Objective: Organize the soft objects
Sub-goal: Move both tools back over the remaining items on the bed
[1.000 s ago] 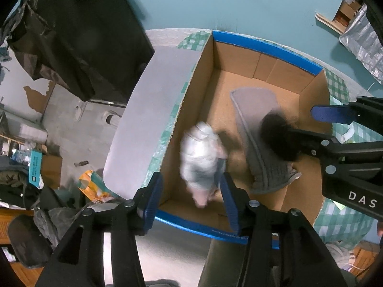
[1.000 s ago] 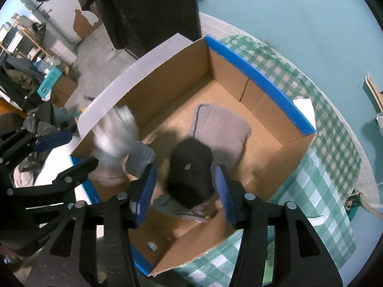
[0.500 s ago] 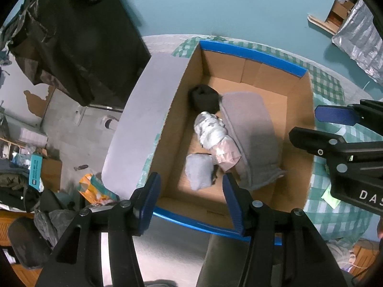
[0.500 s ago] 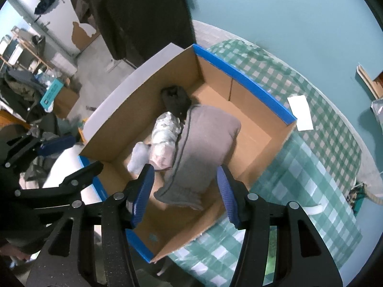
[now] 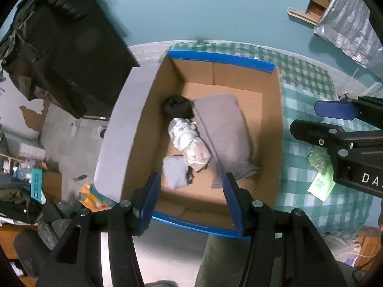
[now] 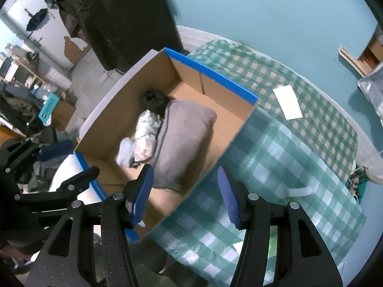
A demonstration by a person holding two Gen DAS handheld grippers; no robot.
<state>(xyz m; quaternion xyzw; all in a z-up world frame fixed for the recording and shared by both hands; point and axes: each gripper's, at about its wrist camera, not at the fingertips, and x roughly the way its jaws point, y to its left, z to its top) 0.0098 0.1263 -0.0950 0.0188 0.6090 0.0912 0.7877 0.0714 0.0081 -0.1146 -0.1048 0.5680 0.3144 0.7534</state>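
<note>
Soft items seen lying in the cardboard box (image 5: 270, 129), both grippers empty above it.

The left gripper (image 5: 191, 198) and right gripper (image 6: 184, 191) are held apart-jawed, nothing between the pads. Below and ahead of them the grey folded garment (image 5: 225, 129), pale patterned bundle (image 5: 189, 141), black bundle (image 5: 178, 106) and small grey bundle (image 5: 174, 171) are packed together.

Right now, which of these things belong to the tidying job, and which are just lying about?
Job: cardboard box; inside it, grey folded garment, black bundle, silvery-pink bundle, pale grey bundle.

Lying about: white paper, green leaflet, checked tablecloth.
</note>
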